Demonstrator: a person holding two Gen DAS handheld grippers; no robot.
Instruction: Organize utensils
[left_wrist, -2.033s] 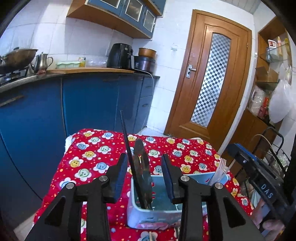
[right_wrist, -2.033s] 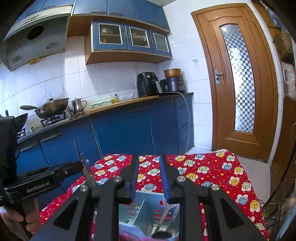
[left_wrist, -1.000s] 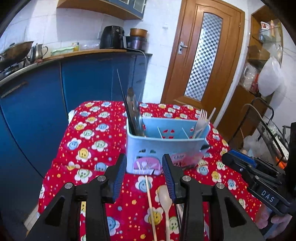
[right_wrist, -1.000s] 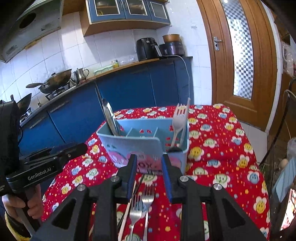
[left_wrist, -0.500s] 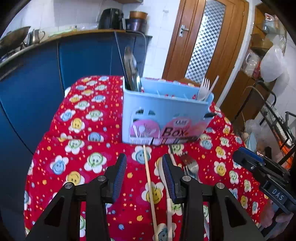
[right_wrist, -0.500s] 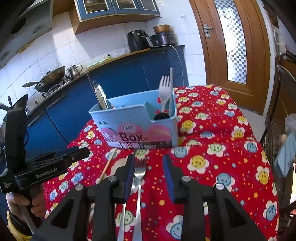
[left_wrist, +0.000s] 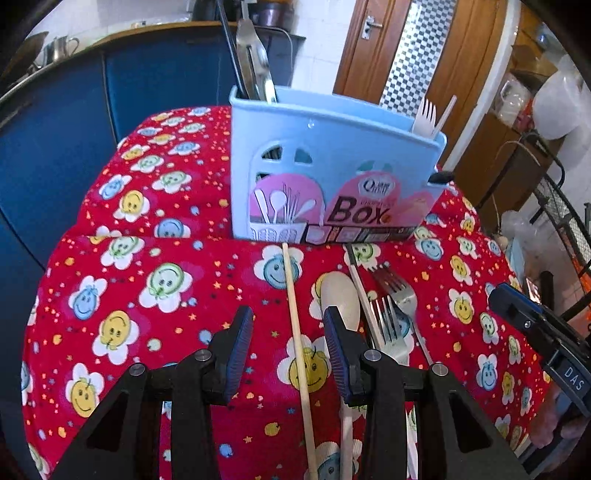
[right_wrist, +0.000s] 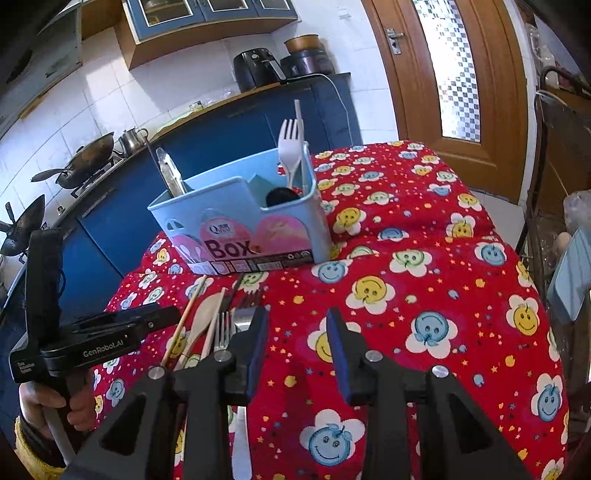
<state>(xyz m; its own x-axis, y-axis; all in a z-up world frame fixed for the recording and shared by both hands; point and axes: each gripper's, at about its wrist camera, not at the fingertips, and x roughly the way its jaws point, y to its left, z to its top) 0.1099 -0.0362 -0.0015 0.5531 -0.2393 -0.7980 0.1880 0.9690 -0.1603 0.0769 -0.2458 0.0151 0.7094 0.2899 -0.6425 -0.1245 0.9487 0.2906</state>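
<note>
Box (left_wrist: 332, 155) is already holding metal utensils and plastic fork (left_wrist: 424, 114); chopstick (left_wrist: 295, 314), wooden spoon (left_wrist: 341, 299), two forks (left_wrist: 391, 314) are still lying before it on the cloth (left_wrist: 147, 280). Left gripper (left_wrist: 289, 343) is hanging part-open astride the chopstick, not pinching; right gripper (right_wrist: 297, 343) is gaping narrowly, empty.

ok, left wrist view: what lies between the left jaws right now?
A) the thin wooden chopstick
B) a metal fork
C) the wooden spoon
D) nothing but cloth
A: the chopstick runs up the gap of the open left gripper, touching neither jaw; the wooden spoon and metal forks lie off to the right of the right-hand jaw.
</note>
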